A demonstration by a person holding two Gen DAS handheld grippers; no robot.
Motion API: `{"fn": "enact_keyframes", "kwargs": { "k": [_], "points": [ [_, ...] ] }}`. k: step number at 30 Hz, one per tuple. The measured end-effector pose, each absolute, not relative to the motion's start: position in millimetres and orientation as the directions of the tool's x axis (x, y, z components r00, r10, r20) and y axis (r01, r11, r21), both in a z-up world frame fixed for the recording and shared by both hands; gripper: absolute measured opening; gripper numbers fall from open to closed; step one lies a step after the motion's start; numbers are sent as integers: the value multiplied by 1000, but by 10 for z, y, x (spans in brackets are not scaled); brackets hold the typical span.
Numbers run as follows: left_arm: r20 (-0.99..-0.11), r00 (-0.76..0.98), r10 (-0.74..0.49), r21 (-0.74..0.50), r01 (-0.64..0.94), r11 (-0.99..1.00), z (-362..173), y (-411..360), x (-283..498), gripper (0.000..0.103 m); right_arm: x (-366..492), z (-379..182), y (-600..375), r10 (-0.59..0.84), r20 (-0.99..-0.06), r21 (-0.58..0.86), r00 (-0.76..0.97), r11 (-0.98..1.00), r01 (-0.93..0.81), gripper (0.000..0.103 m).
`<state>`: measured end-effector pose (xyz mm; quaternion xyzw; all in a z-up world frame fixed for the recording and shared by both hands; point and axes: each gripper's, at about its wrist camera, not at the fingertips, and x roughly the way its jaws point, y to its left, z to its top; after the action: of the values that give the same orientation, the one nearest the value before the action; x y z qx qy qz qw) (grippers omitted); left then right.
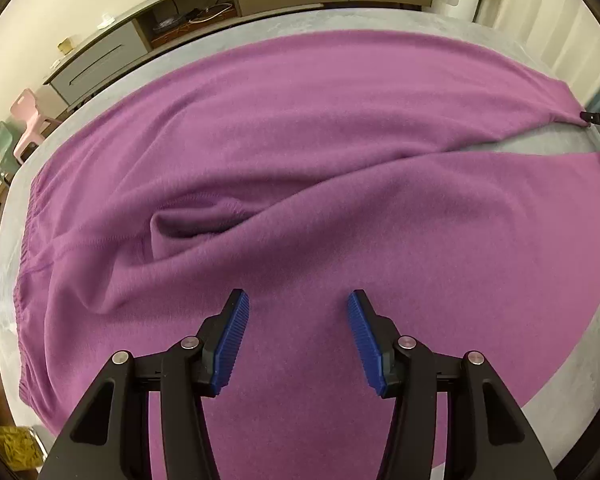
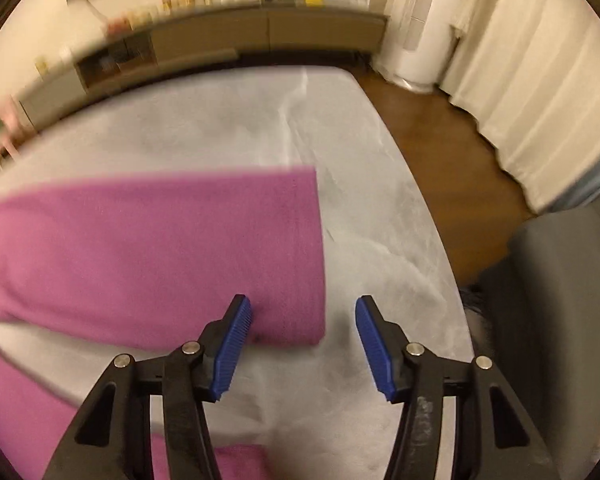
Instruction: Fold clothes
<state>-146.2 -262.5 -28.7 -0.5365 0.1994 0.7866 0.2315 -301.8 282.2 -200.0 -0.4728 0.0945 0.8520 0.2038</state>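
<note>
Trousers (image 1: 300,160), purple, lie spread on grey table (image 2: 380,200), legs apart. Left gripper (image 1: 298,340) and right gripper (image 2: 303,346) both gape, grasping nothing. Right hangs by far leg's cuff (image 2: 296,256); best to pinch both layers at the corner w/ full pad depth before lifting across.

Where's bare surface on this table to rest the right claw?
Bare grey tabletop lies right of the purple pants leg hem, out to the table edge, and beyond it toward the cabinet. A narrow wedge between the legs. Leftward, fabric covers nearly everything.
</note>
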Motion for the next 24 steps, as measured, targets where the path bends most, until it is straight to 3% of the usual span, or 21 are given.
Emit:
{"fn": "enact_keyframes", "kwargs": {
  "k": [3,7,8,9,10,13,16,20,24],
  "points": [
    [-929,-297,220,-9,-576,-817,-202,-2615,-1520,52,-3428,-2023,2893,254,-817,11,-518,-891,-454,69],
    [-897,-202,393,-244,-515,-822,-125,-2731,-1632,53,-4096,-2410,3031,202,-871,38,-448,-882,-470,69],
    [-876,-174,451,-325,-478,-816,-102,-2787,-1688,53,-4166,-2437,2983,191,-877,36,-441,-889,-456,61],
    [-847,-150,511,-406,-437,-802,-76,-2841,-1741,54,-4248,-2469,2904,184,-882,30,-434,-897,-441,18],
    [-805,-136,578,-491,-394,-777,-44,-2889,-1778,56,-4227,-2438,2802,182,-874,28,-450,-907,-421,7],
    [-700,-124,703,-656,-279,-702,35,-2969,-1921,63,-4195,-2096,2270,120,-798,66,-590,-957,-284,7],
    [-656,-165,736,-706,-211,-676,146,-2879,-2074,70,-3954,-1873,1722,64,-754,54,-653,-986,-159,7],
    [-596,-107,796,-766,-220,-603,206,-2358,-2253,73,-3842,-1924,1183,7,-730,99,-683,-988,-116,7],
    [-635,-53,770,-741,-240,-628,140,-1677,-2370,74,-3206,-1764,817,21,-696,17,-718,-999,-46,7]
  ]
}}
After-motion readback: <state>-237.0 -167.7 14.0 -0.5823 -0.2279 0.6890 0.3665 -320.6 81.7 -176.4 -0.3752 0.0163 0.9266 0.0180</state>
